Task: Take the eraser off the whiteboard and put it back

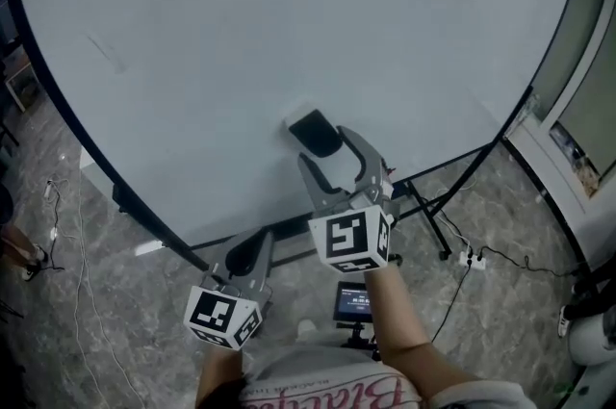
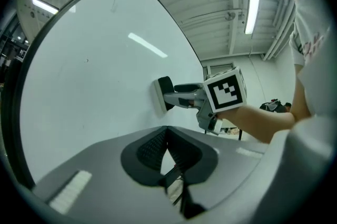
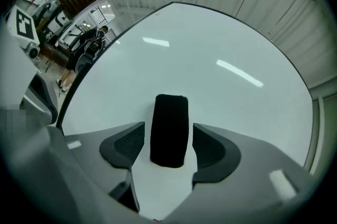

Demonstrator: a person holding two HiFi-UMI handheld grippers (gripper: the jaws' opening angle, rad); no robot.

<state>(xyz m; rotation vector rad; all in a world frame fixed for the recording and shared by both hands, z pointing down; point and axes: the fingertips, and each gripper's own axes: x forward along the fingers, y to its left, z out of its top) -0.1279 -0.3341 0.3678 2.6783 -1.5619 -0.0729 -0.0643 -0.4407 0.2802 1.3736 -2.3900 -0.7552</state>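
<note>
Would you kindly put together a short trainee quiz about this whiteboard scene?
1. True or false: the eraser sits on the whiteboard.
2. The right hand-held gripper has its jaws: A pressed on the eraser; B apart, either side of it; C far from it.
3. How do the jaws of the left hand-held gripper stand?
Key: 1 true; 2 B; 3 together, empty.

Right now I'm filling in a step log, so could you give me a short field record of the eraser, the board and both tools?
eraser: black, sitting on the whiteboard
right tool: open, one jaw each side of the eraser, pads off it
left tool: shut, empty, back from the board
hold: nothing gripped
</note>
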